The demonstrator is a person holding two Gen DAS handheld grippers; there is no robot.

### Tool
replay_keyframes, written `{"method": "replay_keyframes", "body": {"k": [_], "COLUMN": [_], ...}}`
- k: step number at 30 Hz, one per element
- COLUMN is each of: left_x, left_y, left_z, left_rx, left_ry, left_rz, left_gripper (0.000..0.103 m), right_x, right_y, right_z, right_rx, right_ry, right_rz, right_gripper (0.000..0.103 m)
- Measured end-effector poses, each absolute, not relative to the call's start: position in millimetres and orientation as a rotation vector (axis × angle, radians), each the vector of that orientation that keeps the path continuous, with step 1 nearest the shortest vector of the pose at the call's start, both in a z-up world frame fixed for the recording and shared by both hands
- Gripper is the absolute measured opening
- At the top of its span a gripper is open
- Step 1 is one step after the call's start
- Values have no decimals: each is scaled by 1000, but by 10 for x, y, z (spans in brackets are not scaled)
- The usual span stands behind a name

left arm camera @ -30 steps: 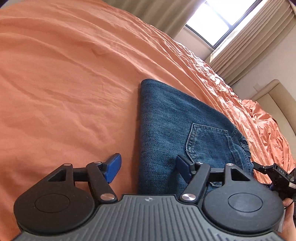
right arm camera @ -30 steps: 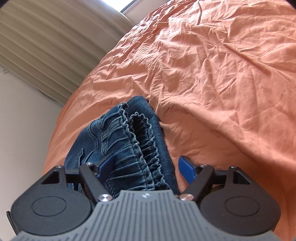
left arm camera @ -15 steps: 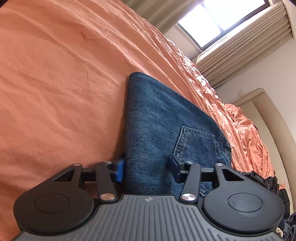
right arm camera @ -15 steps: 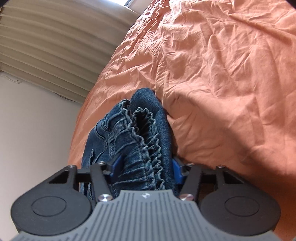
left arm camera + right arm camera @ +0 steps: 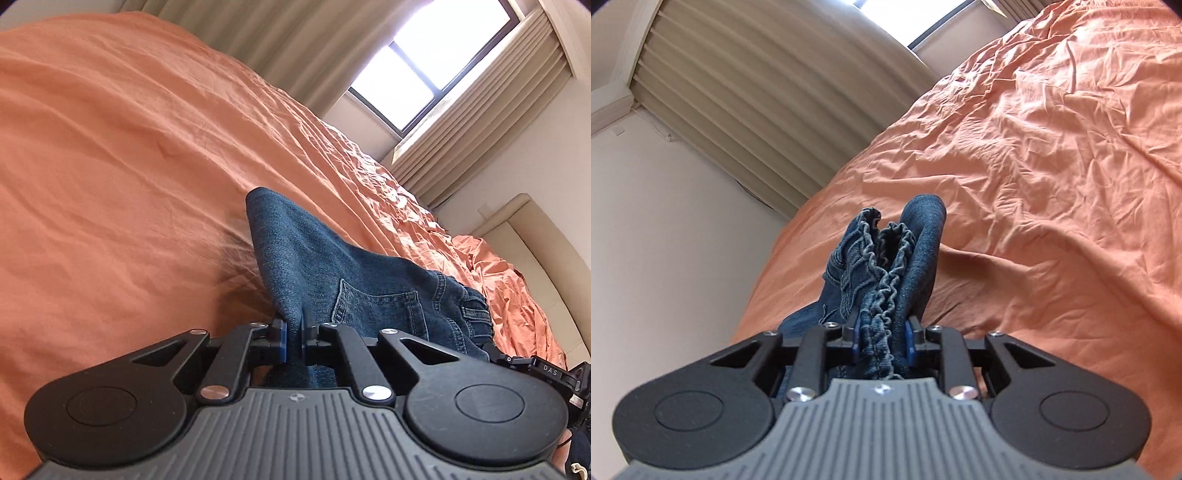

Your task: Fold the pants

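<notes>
While we lift the pants point(image 5: 332, 273) off the bed point(image 5: 110, 166), left gripper point(image 5: 293, 341) & right gripper point(image 5: 881, 341) jaws clamp denim; waistband toward right.

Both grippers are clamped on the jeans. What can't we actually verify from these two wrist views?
- Left wrist view: the jeans edge inside the left gripper is hidden by its body.
- Left wrist view: the right gripper is cut off by the frame edge.
- Right wrist view: the waistband bunches up, hiding the legs and the fold behind it.
- Neither view shows whether the jeans still touch the bedsheet.
</notes>
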State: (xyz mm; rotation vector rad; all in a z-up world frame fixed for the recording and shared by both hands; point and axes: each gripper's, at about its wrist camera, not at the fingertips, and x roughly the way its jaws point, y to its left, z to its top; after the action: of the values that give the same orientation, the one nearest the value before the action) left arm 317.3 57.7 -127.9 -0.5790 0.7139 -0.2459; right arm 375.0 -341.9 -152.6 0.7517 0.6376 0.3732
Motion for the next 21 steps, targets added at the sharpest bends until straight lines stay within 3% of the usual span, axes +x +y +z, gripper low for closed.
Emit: {"method": "replay_keyframes", "body": {"k": [14, 21], "left_x": [2615, 2680], "left_y": [1913, 2492], "left_z": [-526, -531], "left_rx": [-504, -426], "left_ry": [670, 731], "left_rz": [-108, -44], "left_gripper": [6, 6], "right_x": [3713, 3825], "right_y": [-1779, -1087], "right_z": [-1051, -1253], "right_rx": [706, 703], "right_ry": [668, 738], "right_rz": [626, 666], "right_gripper": [17, 17]}}
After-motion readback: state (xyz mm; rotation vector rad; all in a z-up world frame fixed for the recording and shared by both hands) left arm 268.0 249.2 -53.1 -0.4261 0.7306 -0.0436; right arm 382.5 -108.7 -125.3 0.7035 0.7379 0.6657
